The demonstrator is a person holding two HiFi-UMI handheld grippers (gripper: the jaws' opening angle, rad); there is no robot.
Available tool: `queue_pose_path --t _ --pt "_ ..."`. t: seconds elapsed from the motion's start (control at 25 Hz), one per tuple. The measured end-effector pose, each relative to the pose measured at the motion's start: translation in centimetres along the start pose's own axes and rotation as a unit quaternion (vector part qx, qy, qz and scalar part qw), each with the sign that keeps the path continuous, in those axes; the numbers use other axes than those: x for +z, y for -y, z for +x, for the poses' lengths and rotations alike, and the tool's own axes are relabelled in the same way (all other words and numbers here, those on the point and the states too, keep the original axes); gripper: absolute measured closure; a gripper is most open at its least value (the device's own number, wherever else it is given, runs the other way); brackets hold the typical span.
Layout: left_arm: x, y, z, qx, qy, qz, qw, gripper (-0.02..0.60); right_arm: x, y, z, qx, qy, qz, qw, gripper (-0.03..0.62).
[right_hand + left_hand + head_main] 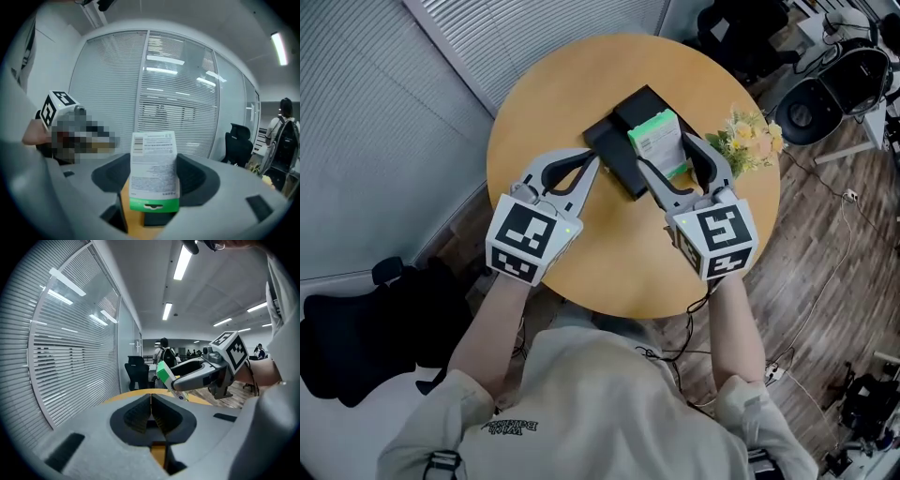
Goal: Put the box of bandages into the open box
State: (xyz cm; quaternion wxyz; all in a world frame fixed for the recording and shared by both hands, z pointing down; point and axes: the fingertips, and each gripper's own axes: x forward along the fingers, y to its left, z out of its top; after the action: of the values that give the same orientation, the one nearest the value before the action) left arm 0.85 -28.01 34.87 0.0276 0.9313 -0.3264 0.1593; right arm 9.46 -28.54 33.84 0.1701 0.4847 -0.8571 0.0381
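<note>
Clamped by its two narrow sides, the box of bandages (656, 139) stands between the jaws of the right gripper (153, 182). Its printed white face is turned back toward that gripper's camera, with the green band lowest. The side-on hold leaves the box's lower end clear to go down first. From the left gripper view the box is seen tilted and lifted clear of the table (553, 94).

The left gripper (151, 405) carries nothing. Its ribbed pads meet in a single seam, the jaws pressed together. Its tip lies at the near-left edge of the open box (619, 150), apparently to steady it, though contact cannot be confirmed.

That black open box sits on the round wooden table, past its middle toward the far edge, with what looks like its lid lying just beyond it. The bandage box hangs over the right part of the open box, so the drop-in appears to be the step at hand and is not yet done. A small bunch of flowers (748, 139) rests at the table's right edge, just beside the right gripper's outer jaw. That suggests little room for swinging wide on that side.
</note>
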Motion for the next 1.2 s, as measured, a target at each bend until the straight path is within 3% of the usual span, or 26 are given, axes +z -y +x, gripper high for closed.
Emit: queue_pose_path --t 0.6,1.2 --pt "-8.2 -1.3 5.1 -0.028 -0.078 -0.033 0.9960 0.558 -11.0 0.7 7.9 0.021 -0.109 0.032 0.993 0.304" --pt "-16.3 -3.1 8.9 -0.041 -0.132 -0.068 0.9880 0.558 -21.3 1.1 13.4 0.036 -0.206 0.068 0.975 0.304"
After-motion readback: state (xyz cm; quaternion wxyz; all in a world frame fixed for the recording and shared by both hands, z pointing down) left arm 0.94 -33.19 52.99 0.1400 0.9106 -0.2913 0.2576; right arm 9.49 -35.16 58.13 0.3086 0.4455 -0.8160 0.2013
